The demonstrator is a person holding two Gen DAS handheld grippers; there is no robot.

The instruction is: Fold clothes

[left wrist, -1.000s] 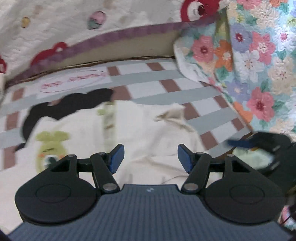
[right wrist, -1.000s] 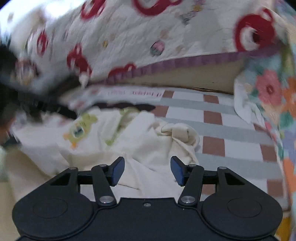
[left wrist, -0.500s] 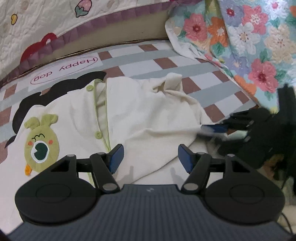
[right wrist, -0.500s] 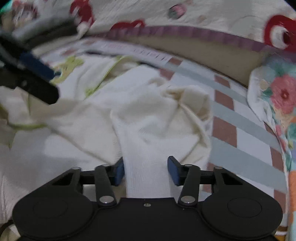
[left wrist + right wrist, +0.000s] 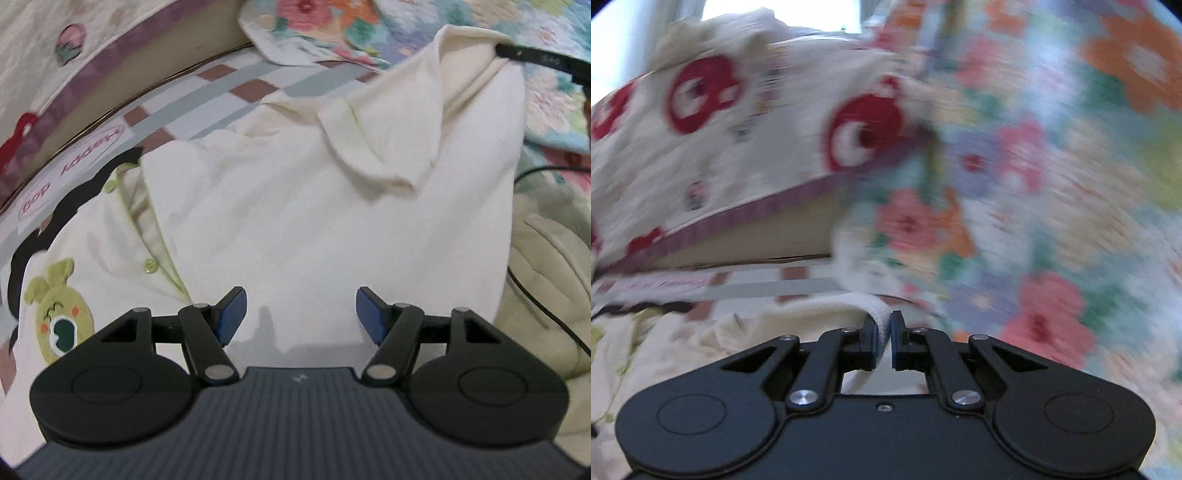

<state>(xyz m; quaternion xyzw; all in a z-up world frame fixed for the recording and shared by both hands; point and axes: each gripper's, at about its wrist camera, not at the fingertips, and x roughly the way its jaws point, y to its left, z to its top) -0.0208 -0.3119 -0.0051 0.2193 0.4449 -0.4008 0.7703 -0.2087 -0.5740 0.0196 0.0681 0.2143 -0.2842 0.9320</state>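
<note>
The left gripper [image 5: 301, 314] hangs low over the cream pajama top [image 5: 295, 206], its 2 blue-padded fingers [image 5: 231, 314] spread wide with nothing between them. The right gripper [image 5: 882, 341] is pinched tight on the ribbed cuff [image 5: 879, 317] of the top's sleeve [image 5: 476, 122] and points up toward the floral quilt [image 5: 1052, 184], with the view smeared by motion. In the left wrist view that sleeve is lifted off the checked mat [image 5: 229, 92] and drawn up to the right, the right gripper's dark finger [image 5: 535, 59] at its tip, while the body of the top lies on the mat with its green button placket [image 5: 147, 236] and bird patch [image 5: 61, 317] facing up.

0.5 s ago the right gripper was spread around the cuff; now it has clamped it and raised it. The left gripper has stayed released.
</note>
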